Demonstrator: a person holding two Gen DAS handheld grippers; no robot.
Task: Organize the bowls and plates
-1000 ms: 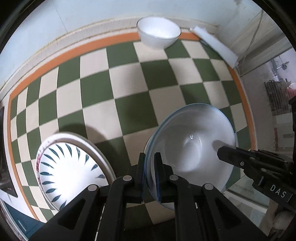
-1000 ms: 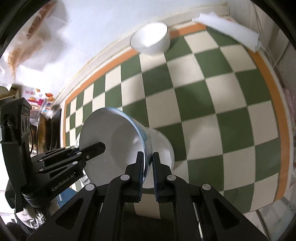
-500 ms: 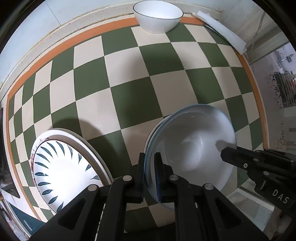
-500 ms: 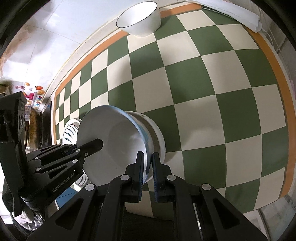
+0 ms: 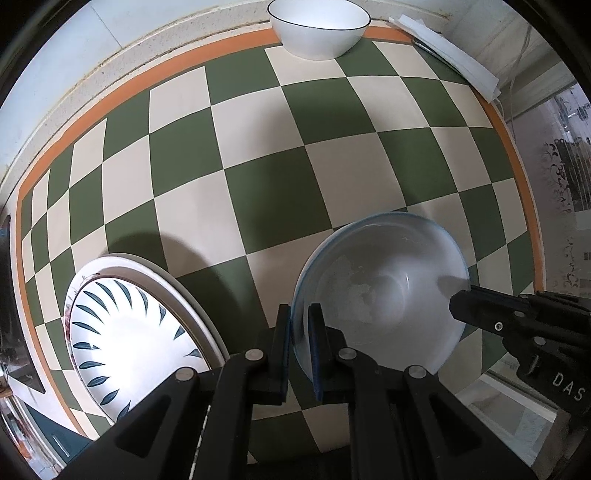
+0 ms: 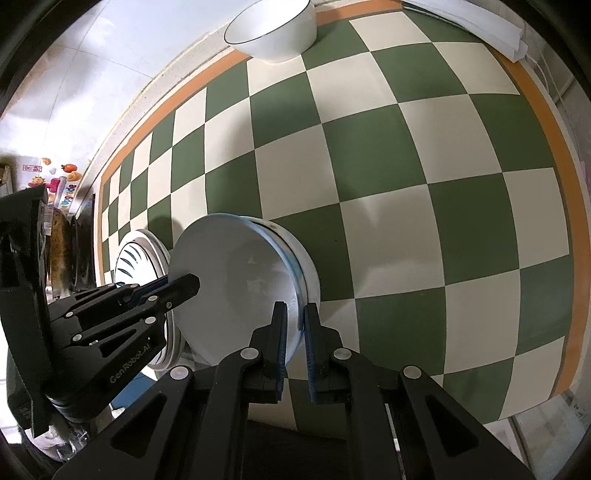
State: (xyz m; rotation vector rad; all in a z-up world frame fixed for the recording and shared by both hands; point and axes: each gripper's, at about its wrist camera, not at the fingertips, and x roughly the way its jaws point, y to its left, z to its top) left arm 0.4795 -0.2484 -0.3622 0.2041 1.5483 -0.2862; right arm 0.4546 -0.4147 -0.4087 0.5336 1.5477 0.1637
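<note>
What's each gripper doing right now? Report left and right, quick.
Left gripper: closed on the rim of the blue-rimmed bowl.
Right gripper: closed on the opposite rim of the same bowl.

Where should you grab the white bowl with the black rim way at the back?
Judging by its shape, pinch the thin rim of the black-rimmed white bowl from above, one finger inside and one outside. It stands upright and open. Its near side faces bare checkered tablecloth, so coming from there looks easiest.

A green-and-cream checkered cloth (image 5: 266, 177) with orange border meets a pale wall (image 5: 55, 55).
</note>
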